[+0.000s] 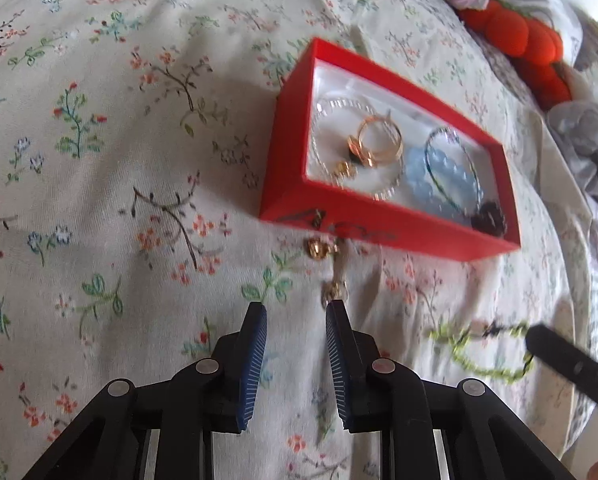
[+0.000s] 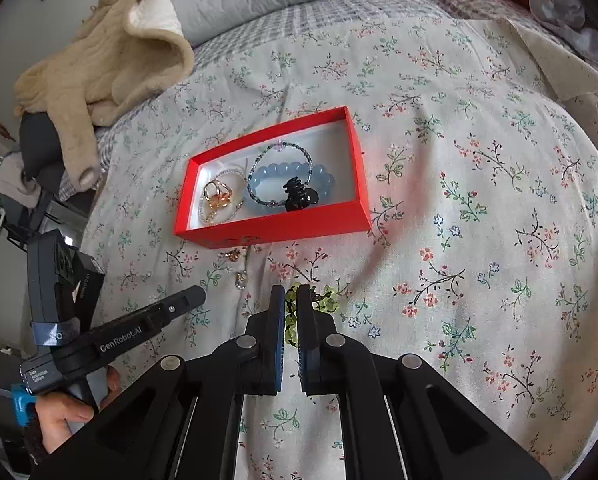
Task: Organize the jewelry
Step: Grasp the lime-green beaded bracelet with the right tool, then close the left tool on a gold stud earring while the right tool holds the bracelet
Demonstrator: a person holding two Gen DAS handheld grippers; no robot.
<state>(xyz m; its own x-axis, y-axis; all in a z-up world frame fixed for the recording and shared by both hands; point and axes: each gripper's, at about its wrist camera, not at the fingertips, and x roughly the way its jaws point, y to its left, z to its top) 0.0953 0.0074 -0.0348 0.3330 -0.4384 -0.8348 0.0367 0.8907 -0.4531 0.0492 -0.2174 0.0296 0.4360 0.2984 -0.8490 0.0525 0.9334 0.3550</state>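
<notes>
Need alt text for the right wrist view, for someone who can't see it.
The right gripper is shut on a green beaded bracelet lying on a floral bedspread. Beyond it sits an open red box holding a blue bead bracelet, gold rings and a black hair clip. The left gripper reaches in at lower left.

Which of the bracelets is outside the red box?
The green beaded bracelet, pinched in the right claw above the bedspread; the blue bracelets lie inside the red box.
</notes>
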